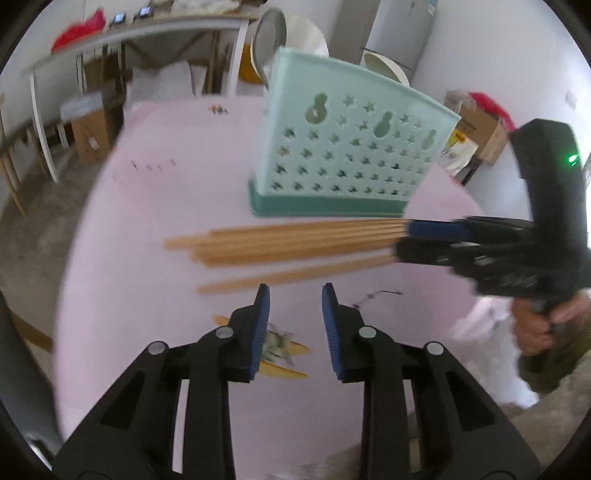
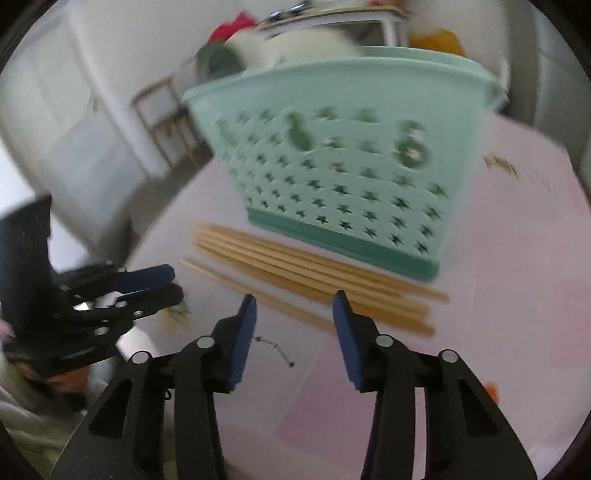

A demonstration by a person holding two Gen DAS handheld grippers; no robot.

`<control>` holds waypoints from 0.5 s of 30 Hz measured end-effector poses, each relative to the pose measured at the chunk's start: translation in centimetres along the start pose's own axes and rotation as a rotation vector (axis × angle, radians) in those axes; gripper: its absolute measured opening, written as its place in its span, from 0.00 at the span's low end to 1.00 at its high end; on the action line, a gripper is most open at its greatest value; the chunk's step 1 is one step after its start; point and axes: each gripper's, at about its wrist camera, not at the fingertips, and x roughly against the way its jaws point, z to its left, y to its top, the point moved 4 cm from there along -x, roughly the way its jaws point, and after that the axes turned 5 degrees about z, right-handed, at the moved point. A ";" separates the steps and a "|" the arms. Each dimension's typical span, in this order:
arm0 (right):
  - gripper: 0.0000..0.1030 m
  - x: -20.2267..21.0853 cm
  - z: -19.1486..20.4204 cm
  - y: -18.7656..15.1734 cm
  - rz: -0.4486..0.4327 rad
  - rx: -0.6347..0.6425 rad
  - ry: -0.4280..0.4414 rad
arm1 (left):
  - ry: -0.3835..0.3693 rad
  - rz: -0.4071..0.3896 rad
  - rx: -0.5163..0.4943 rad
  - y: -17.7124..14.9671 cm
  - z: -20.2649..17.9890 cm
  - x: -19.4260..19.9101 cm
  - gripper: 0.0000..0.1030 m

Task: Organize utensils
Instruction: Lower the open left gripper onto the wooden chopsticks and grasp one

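Several wooden chopsticks lie side by side on the pink table, just in front of a mint-green perforated utensil basket. One chopstick lies apart, nearer to me. My left gripper hovers just short of that lone stick, jaws apart with nothing between them. My right gripper is open too, and its tips overlap the bundle's right ends in the left wrist view. Whether it touches them is unclear.
White bowls stand behind the basket. A cardboard box sits on the floor at the right and a long shelf table at the back left. A printed picture marks the tablecloth. A hand holds the right gripper.
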 end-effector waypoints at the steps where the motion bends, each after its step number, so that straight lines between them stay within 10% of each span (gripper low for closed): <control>1: 0.35 -0.3 0.1 0.2 0.009 0.024 -0.009 | -0.001 -0.003 0.007 -0.2 -0.2 -0.1 0.26; 8: 0.33 0.2 -2.0 0.2 0.023 -0.072 0.025 | 0.115 -0.094 -0.267 0.9 -3.1 0.6 0.27; 15: 0.33 2.8 -7.3 -3.7 -0.001 -0.390 0.144 | 0.083 0.045 -0.697 1.7 -7.5 -3.8 0.27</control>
